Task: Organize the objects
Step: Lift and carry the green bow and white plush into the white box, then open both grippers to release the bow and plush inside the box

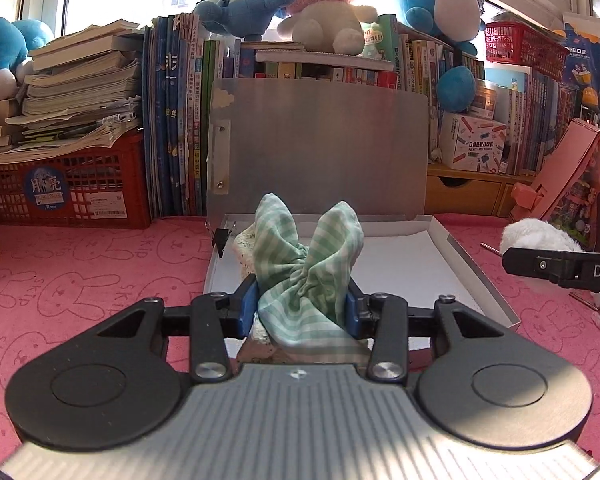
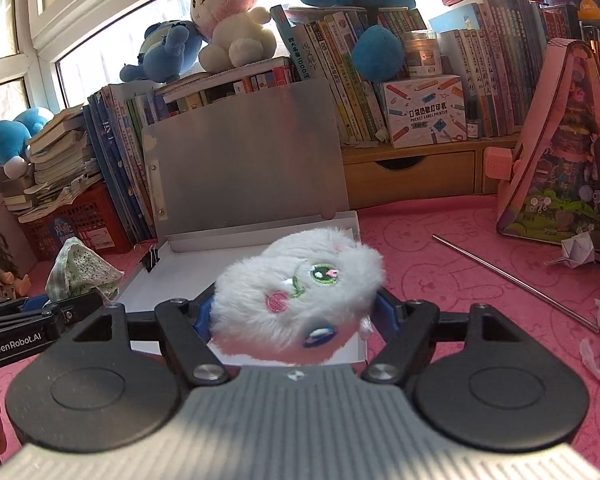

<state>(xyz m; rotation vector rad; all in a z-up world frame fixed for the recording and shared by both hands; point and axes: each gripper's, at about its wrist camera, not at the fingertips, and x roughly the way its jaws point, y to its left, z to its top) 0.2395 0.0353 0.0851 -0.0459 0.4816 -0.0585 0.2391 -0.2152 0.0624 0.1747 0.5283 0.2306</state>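
My left gripper is shut on a green-and-white checked cloth bundle and holds it over the near left part of an open white box with a grey upright lid. My right gripper is shut on a white fluffy plush toy with a green eye and pink cheek, held over the same box's near edge. The cloth and left gripper show at the left of the right wrist view. The plush and right gripper show at the right of the left wrist view.
A pink bunny-print mat covers the desk. Books, a red crate and plush toys line the back. A black binder clip sits at the box's left corner. A metal rod, folded paper and a pink doll box lie right.
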